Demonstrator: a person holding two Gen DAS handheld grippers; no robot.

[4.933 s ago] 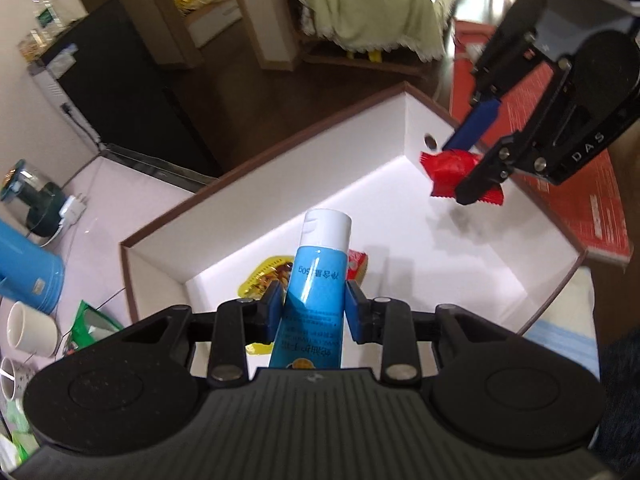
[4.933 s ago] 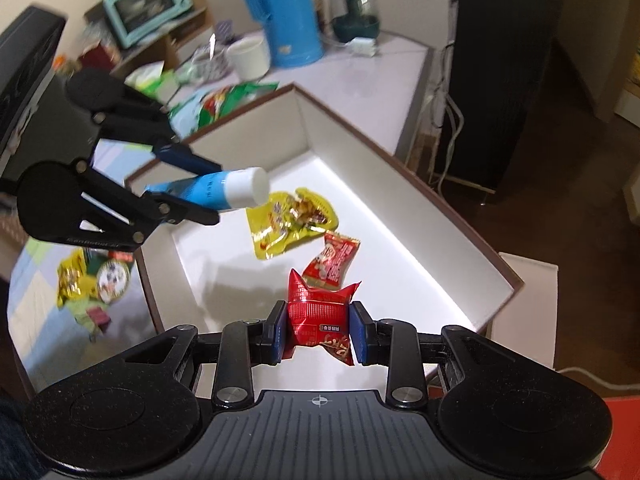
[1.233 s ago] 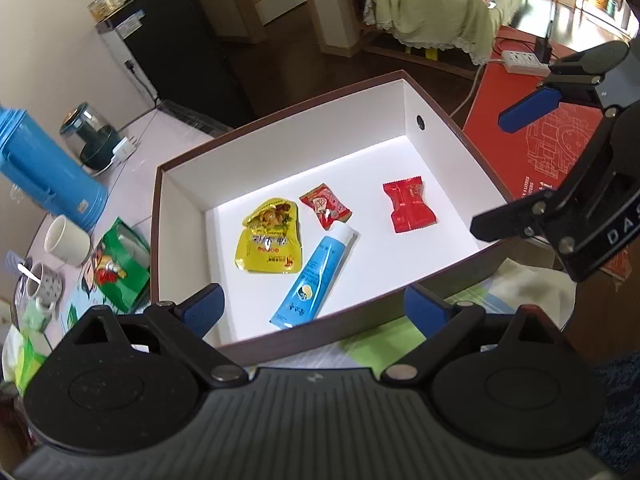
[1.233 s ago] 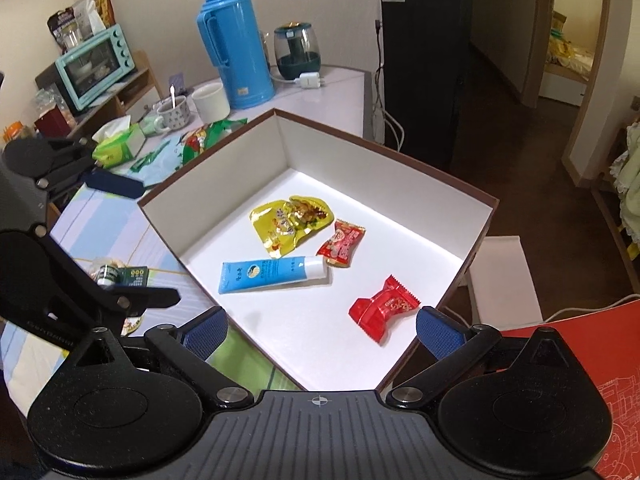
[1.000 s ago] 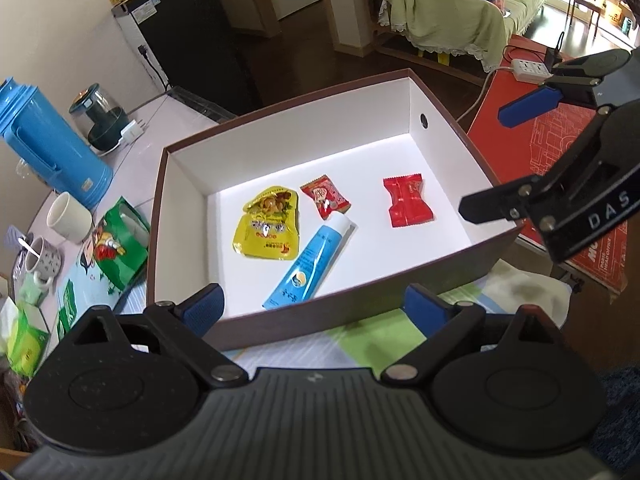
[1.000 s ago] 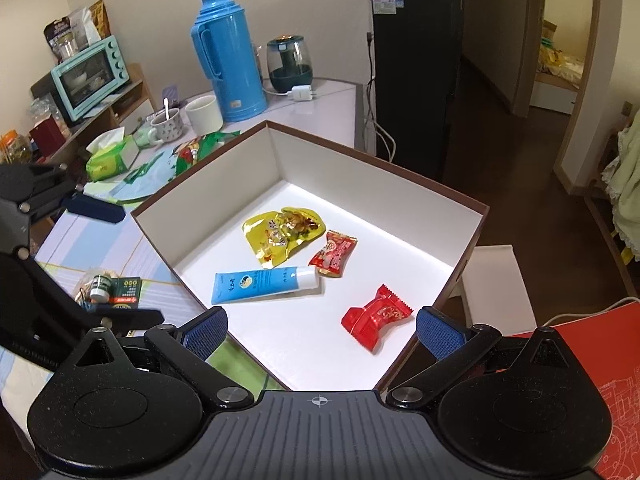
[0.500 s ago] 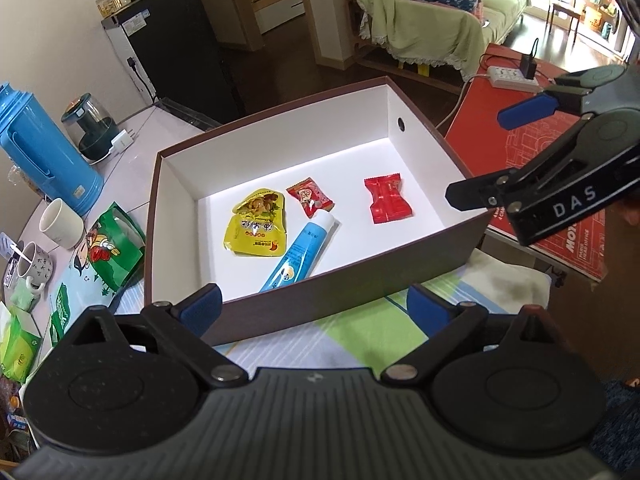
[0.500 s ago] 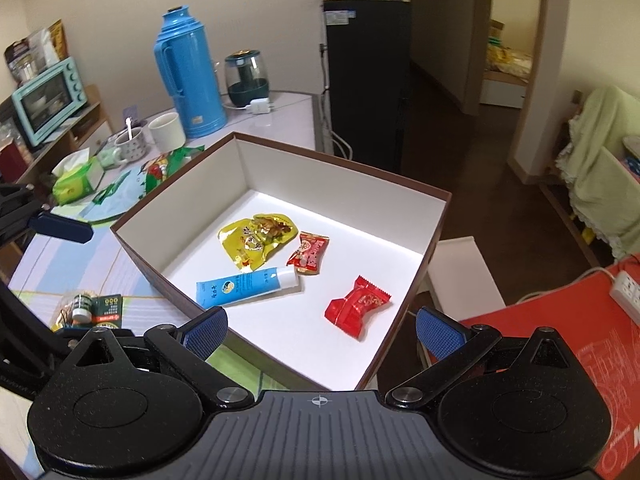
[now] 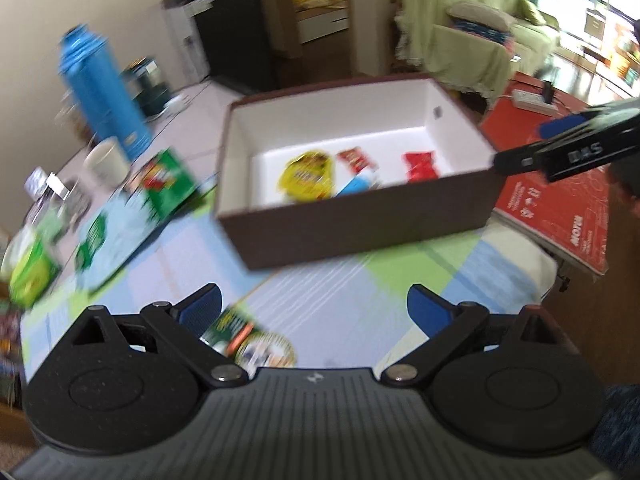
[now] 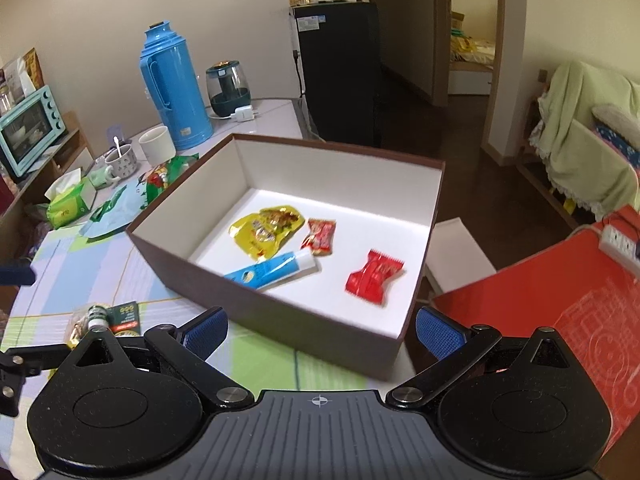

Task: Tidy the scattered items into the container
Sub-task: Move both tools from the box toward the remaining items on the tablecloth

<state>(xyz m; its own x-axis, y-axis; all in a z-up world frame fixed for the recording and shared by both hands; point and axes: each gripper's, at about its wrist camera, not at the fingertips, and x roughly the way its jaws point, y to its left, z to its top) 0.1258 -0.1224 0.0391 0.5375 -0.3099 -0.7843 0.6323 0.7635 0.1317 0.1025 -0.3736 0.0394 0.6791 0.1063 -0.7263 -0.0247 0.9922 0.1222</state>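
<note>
We are holding both grippers above the checked tablecloth (image 10: 120,268), short of the brown box (image 10: 280,312). Our left gripper (image 9: 314,308) is sitting with its blue-padded fingers spread wide and nothing between them, and our right gripper (image 10: 320,330) is doing the same — jaws well apart, empty.

Inside the white-lined box four things are lying on the floor: a yellow snack pouch (image 10: 266,230), a small red-and-white sachet (image 10: 319,236) just beside it, a blue tube (image 10: 272,270) with a white cap lying slantwise below the pouch, and a red wrapped candy (image 10: 374,276) well apart toward the right wall.

Still out on the cloth, near our left gripper, a small green-labelled bottle and packet (image 10: 114,316) are lying together; in the left wrist view they are showing just under the left finger, blurred (image 9: 248,340).

Beyond the box a green snack bag (image 10: 164,176), a white cup (image 10: 157,149), a blue thermos (image 10: 174,88) and a green tissue pack (image 10: 70,204) are standing on the table — the left view is smearing most of them.
</note>
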